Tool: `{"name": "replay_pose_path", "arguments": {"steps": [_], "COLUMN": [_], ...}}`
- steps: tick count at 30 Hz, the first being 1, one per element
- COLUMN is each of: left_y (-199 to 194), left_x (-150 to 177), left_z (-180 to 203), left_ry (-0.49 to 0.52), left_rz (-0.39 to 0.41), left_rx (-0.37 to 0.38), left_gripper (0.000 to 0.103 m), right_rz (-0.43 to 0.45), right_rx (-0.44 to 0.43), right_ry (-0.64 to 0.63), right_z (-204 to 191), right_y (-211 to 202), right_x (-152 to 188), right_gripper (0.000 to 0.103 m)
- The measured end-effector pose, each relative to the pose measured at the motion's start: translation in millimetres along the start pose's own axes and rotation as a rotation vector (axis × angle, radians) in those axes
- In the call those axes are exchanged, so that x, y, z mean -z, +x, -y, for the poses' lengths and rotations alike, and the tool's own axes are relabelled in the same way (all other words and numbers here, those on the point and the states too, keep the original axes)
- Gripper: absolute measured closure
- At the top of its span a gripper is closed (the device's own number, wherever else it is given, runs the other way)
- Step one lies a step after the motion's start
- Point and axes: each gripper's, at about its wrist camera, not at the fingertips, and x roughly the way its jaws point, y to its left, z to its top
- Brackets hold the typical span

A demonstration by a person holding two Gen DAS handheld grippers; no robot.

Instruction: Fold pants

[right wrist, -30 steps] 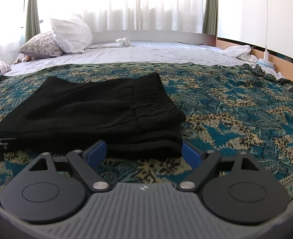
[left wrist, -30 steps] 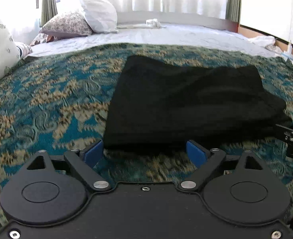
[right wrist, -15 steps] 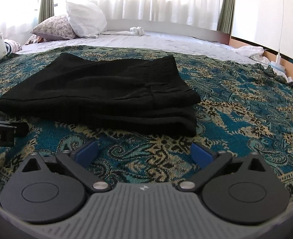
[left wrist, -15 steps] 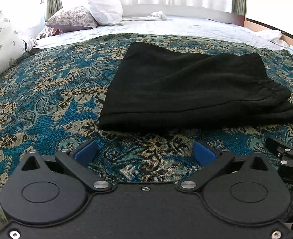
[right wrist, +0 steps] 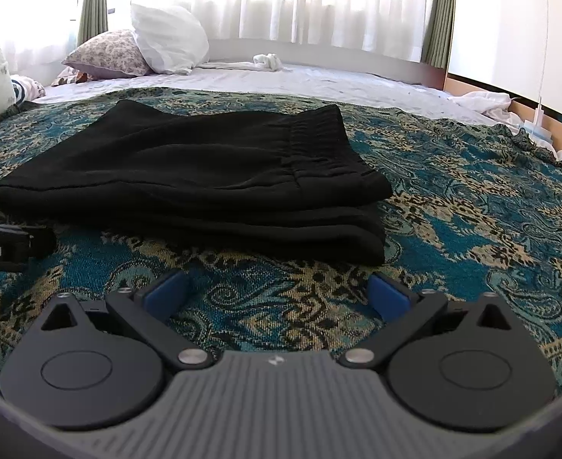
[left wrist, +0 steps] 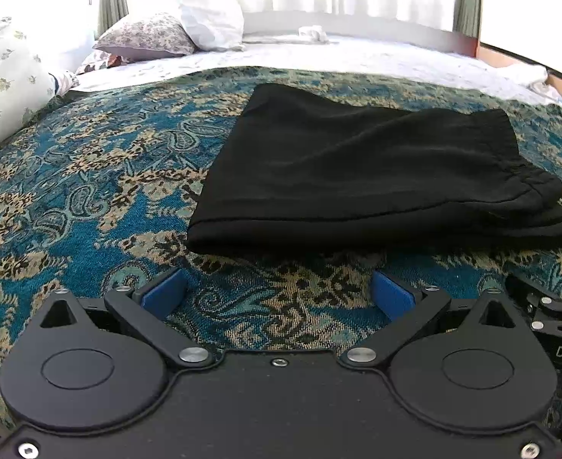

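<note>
The black pants (left wrist: 372, 176) lie folded into a flat, layered rectangle on the patterned teal and tan bedspread (left wrist: 89, 191) that covers the near part of the bed. In the right wrist view the pants (right wrist: 204, 176) show their gathered elastic waistband on the right end, with several folded layers stacked along the near edge.

The left gripper (left wrist: 279, 294) sits just short of the near edge of the pants, its blue-padded fingers (left wrist: 164, 292) spread as wide as they go, with only bedspread between them. They touch nothing and hold nothing. The right gripper (right wrist: 279, 292) is in the same state: fingers (right wrist: 390, 294) fully apart, over bare bedspread (right wrist: 472, 210), near the waistband end of the pants but clear of the cloth. Each gripper shows at the edge of the other's view, the two side by side along the near edge of the pants.

Beyond the bedspread lies a white sheet (right wrist: 300, 80) with a small crumpled white cloth (right wrist: 267, 61) on it. A white pillow (right wrist: 168, 40) leans on a floral pillow (right wrist: 106, 55) at the far left, and another floral cushion (left wrist: 5, 84) stands at the left edge. Sheer curtains (right wrist: 319, 4) hang behind the bed. No container is in view.
</note>
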Motion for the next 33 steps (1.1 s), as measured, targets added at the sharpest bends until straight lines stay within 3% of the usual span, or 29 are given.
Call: {"name": "replay_pose_path", "arguments": {"steps": [33], "left_y": [3.8], "left_x": [-0.7], "left_z": [3.9], "left_ry": [0.014], "left_rz": [0.004], "left_rx": [-0.021], "left_gripper": [0.0], "right_rz": [0.018], "right_rx": [0.0], "right_ry": [-0.008], "right_z": [-2.0], "right_y": [-1.8], "right_x": [3.3], "right_gripper": [0.0]}}
